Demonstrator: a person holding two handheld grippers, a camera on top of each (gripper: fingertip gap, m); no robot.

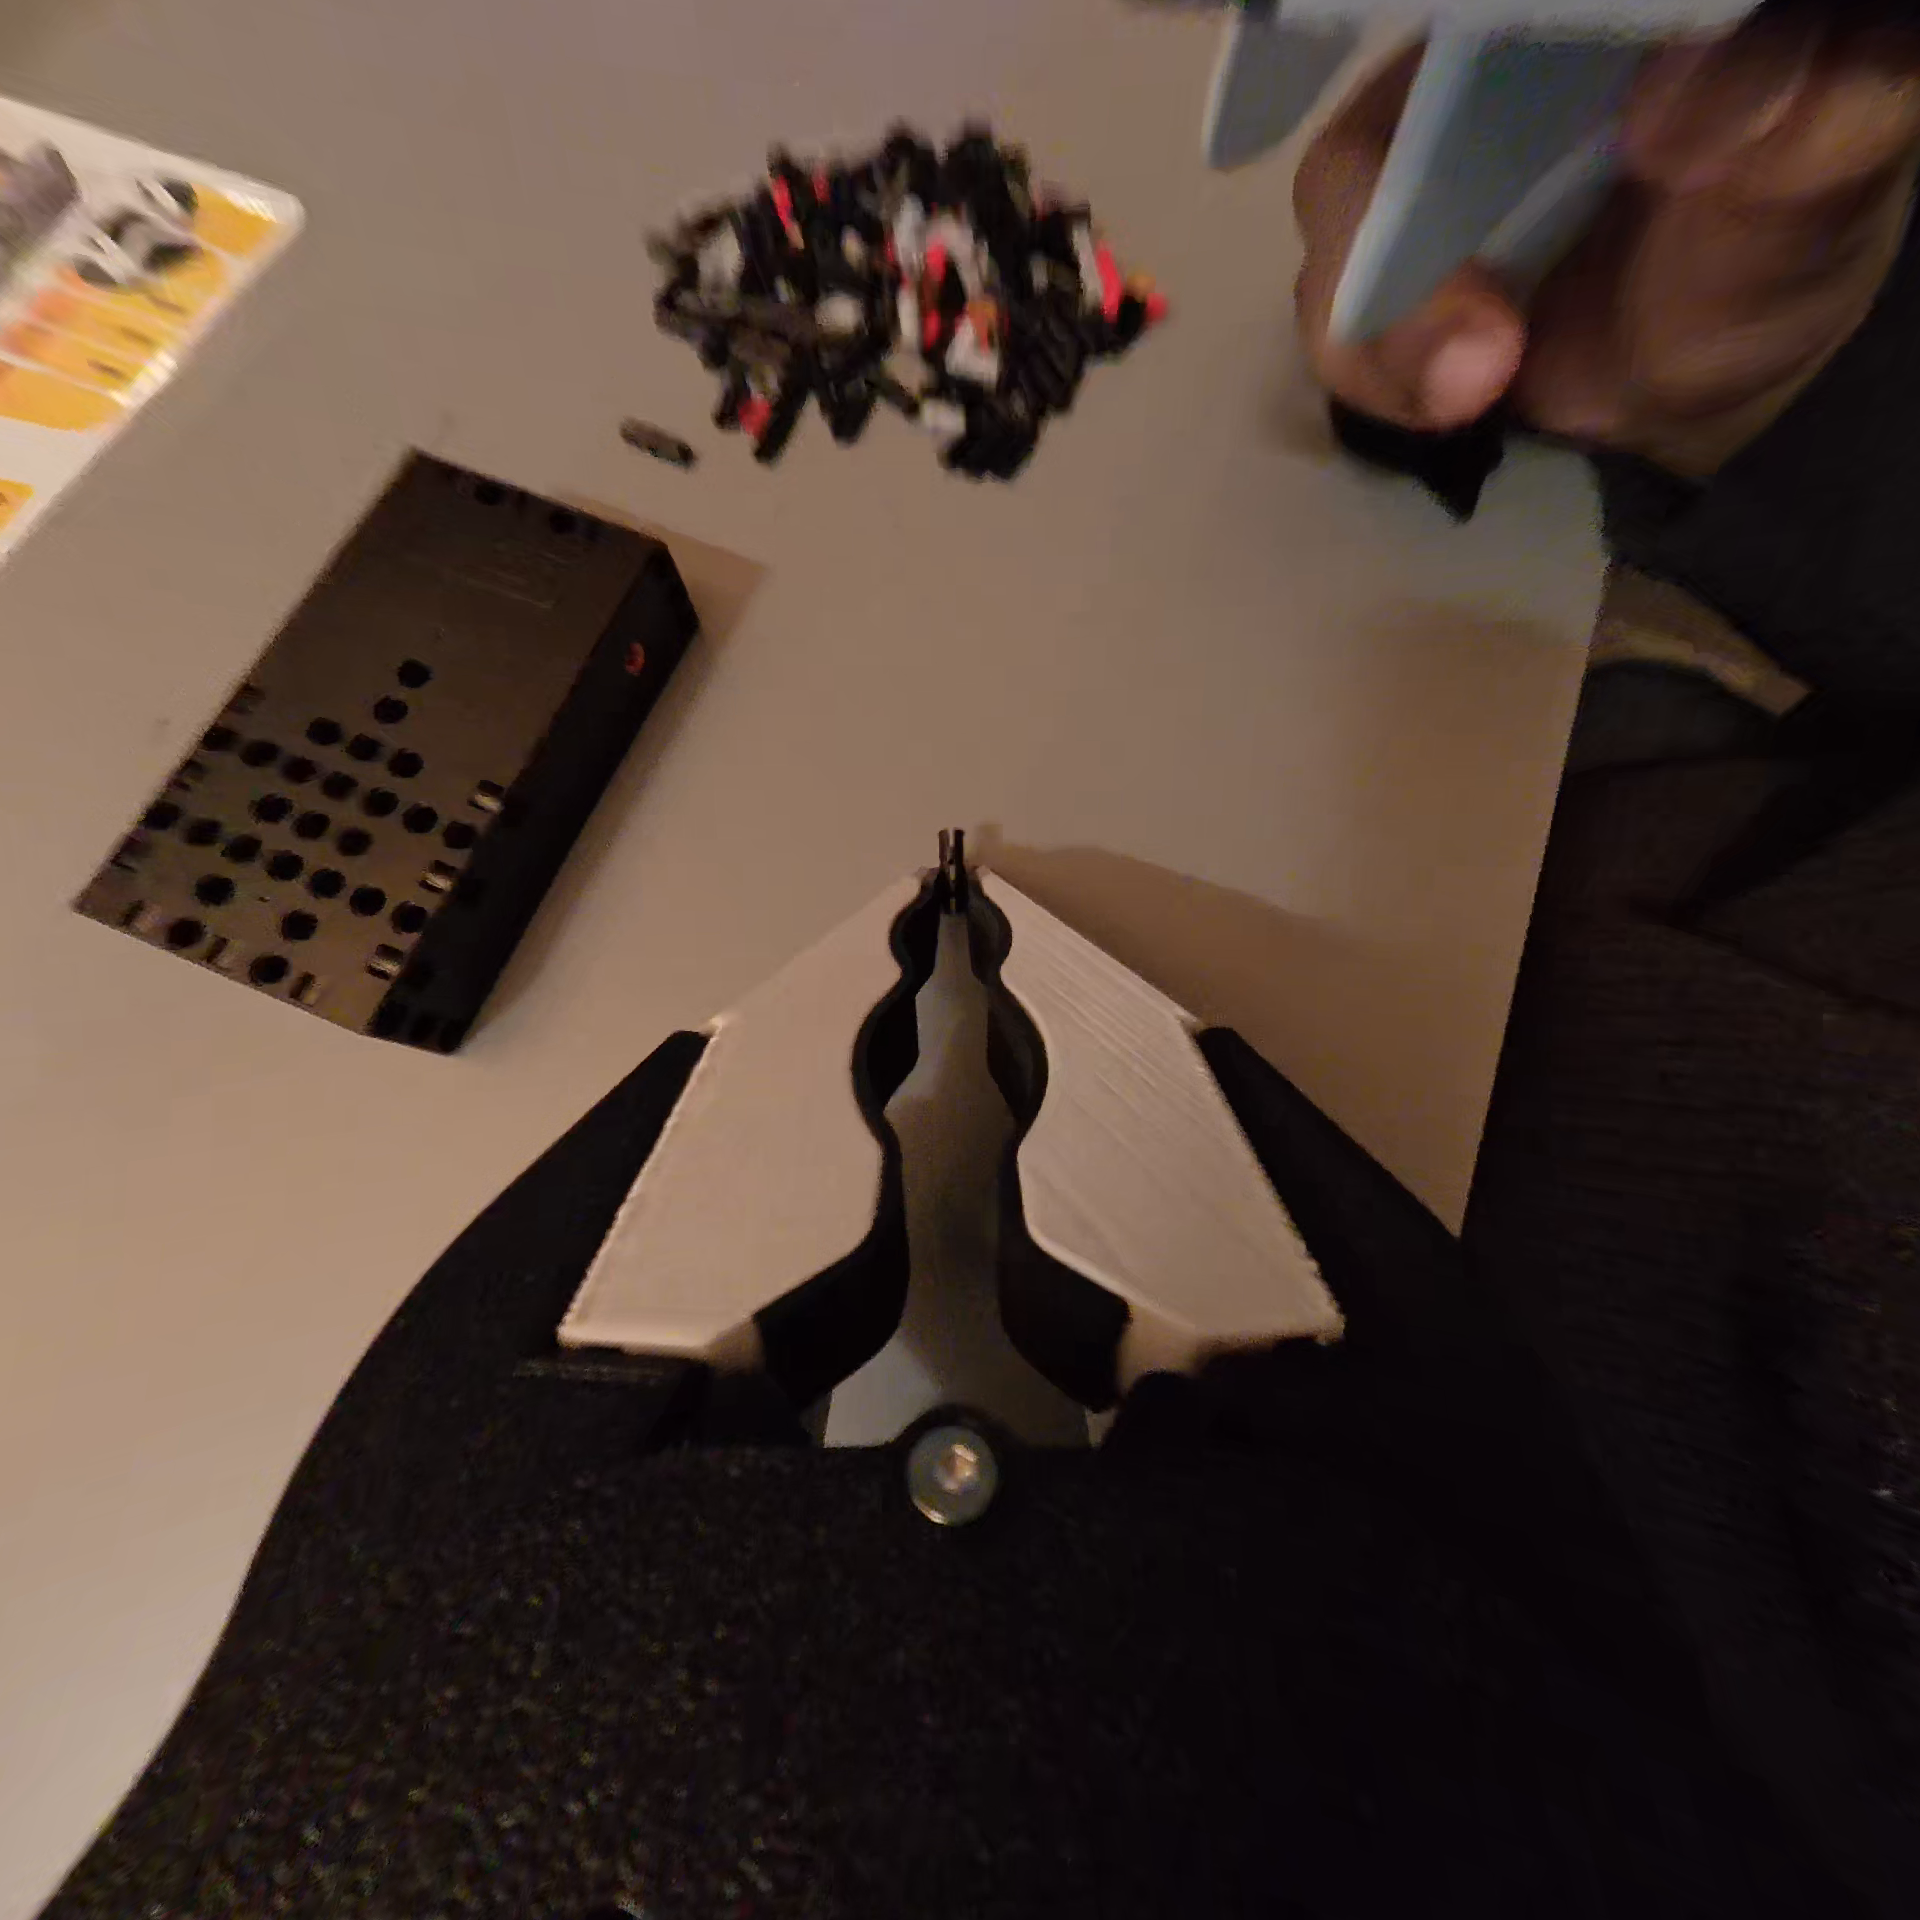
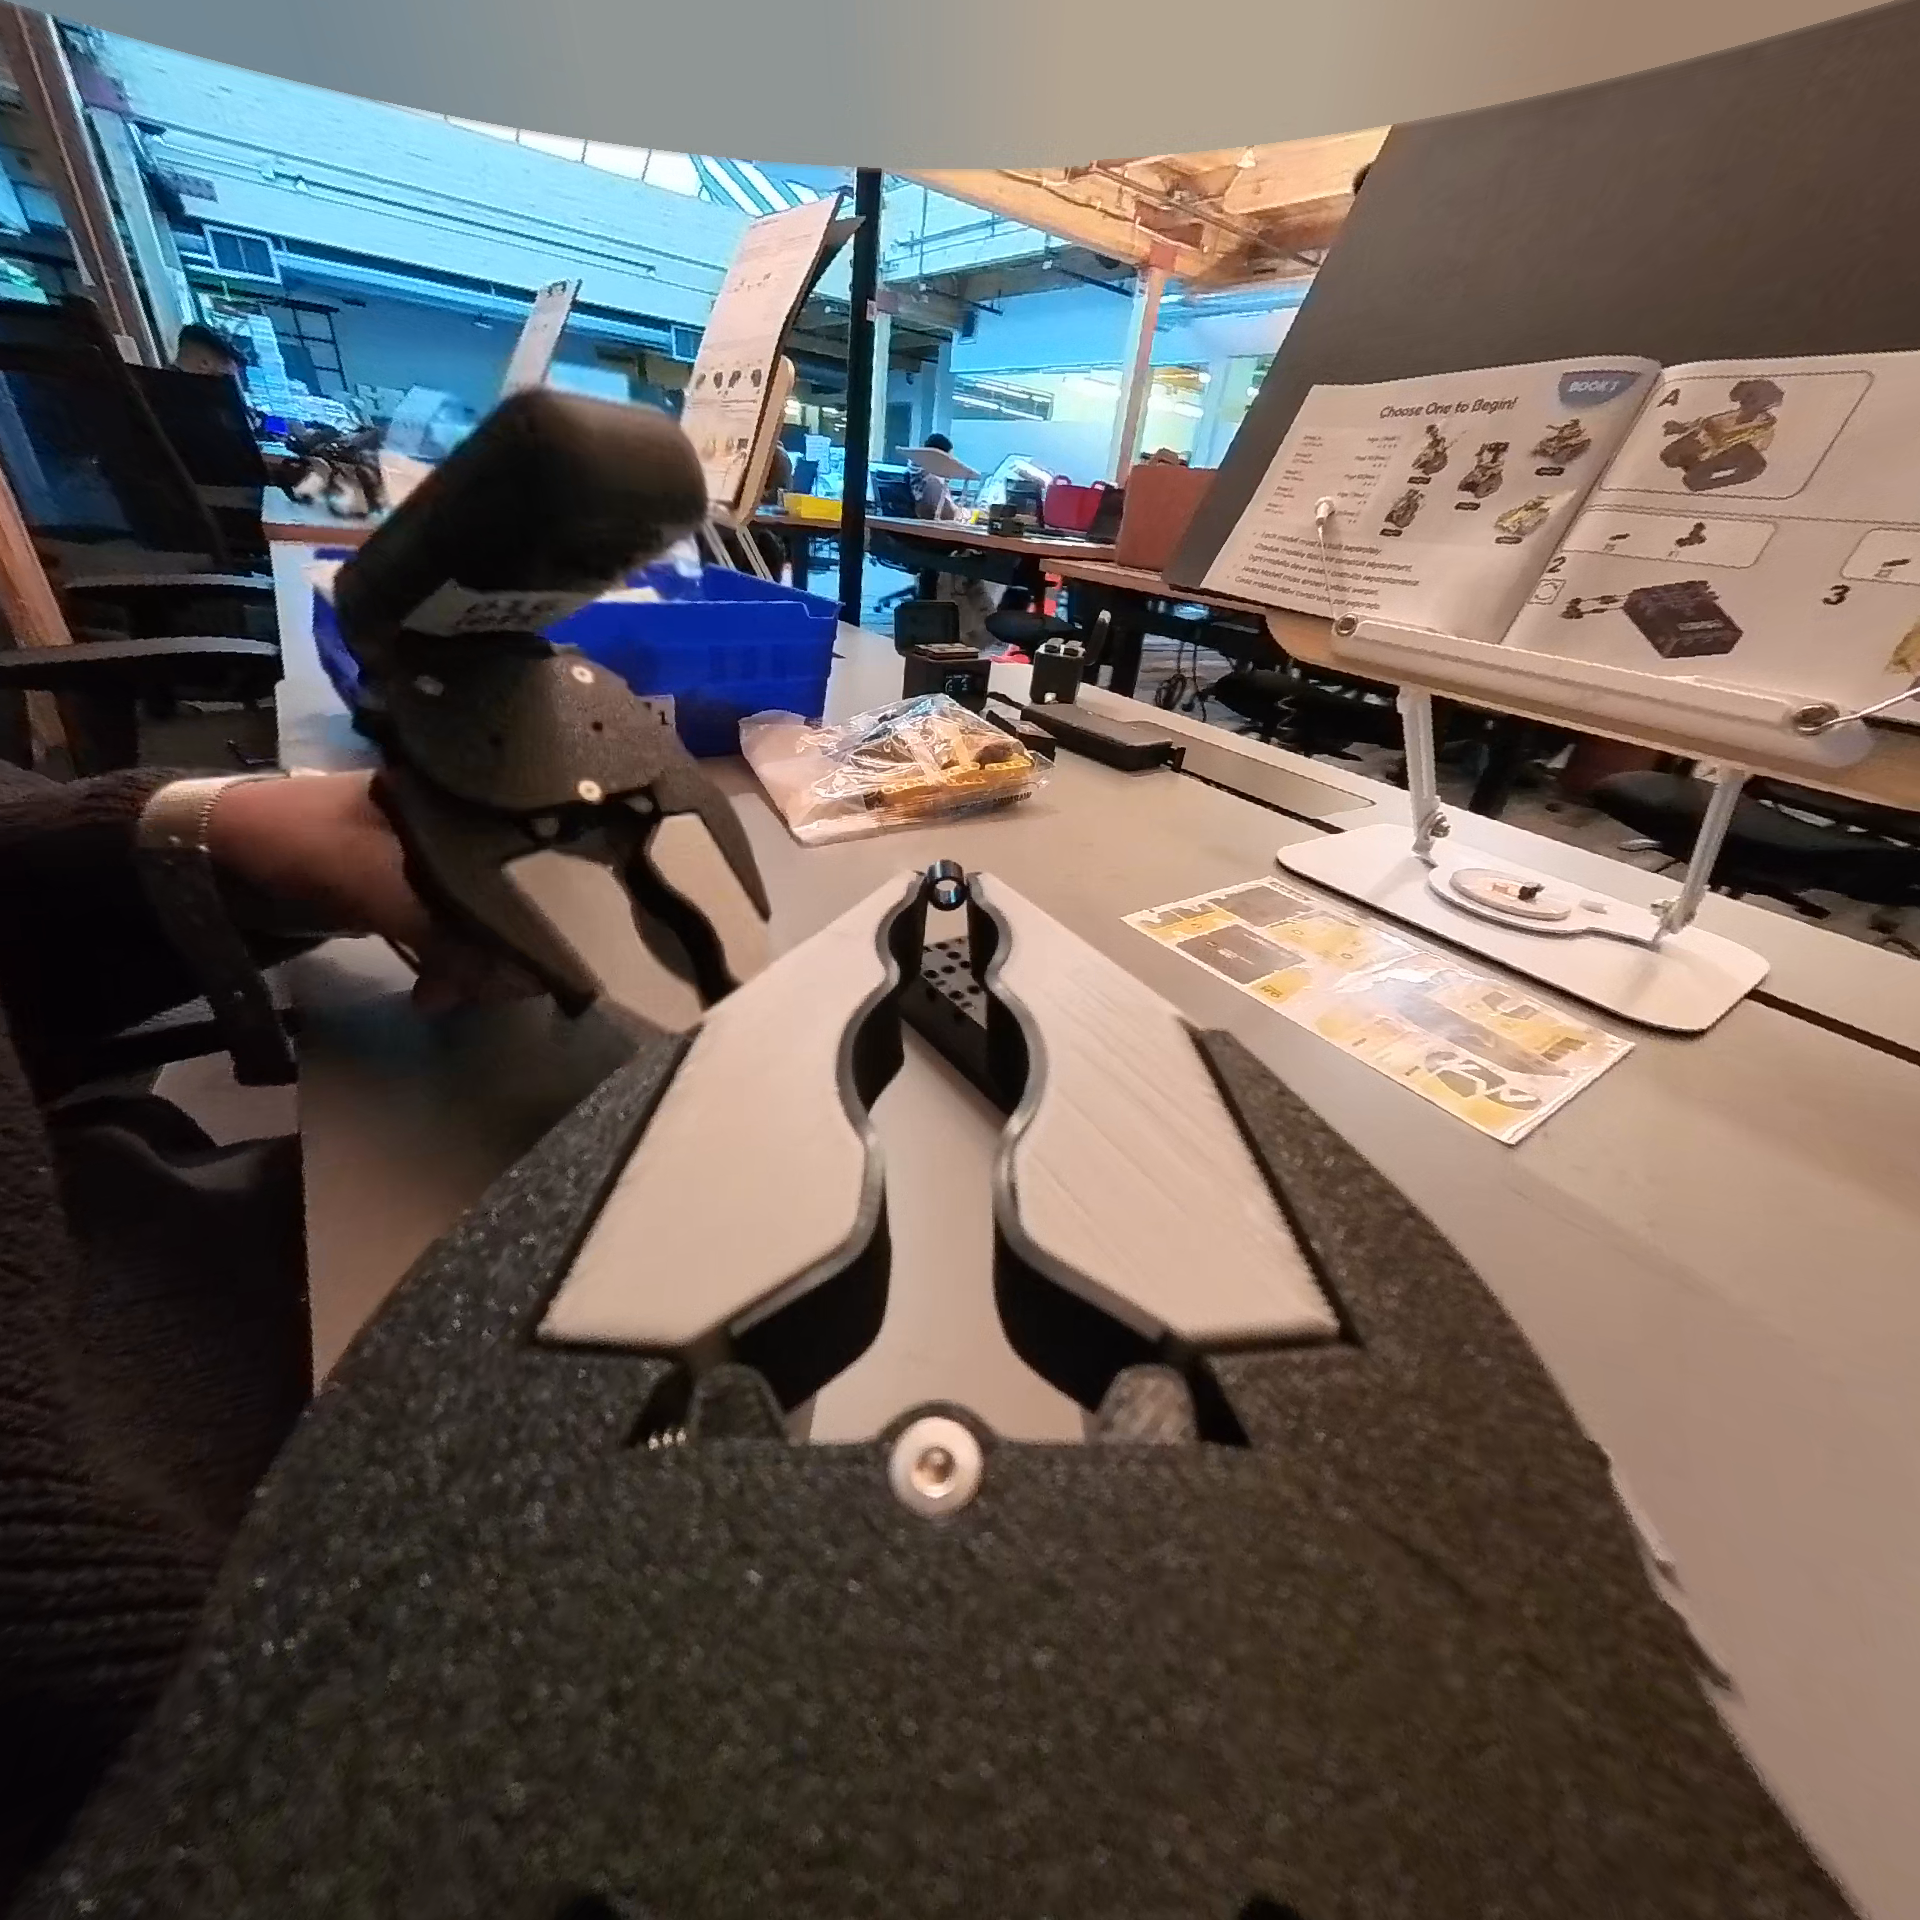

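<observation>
Above the grey table, the left gripper is held with its tips clenched on a tiny black pin, which stands out just past the tips. To its left a black box with many round holes is lying flat on the table, and farther off a pile of small black, red and white parts is seen, with one loose piece just beside it. A yellow sheet is lying at the far left edge.

In the right wrist view the right gripper is clenched as well, on a small black ring-shaped part; the black box is seen below, through the gap between the fingers. The left gripper is seen there at the left, held by a hand. An open booklet is kept on a white stand, and a clear bag of parts and a blue bin are placed farther back
</observation>
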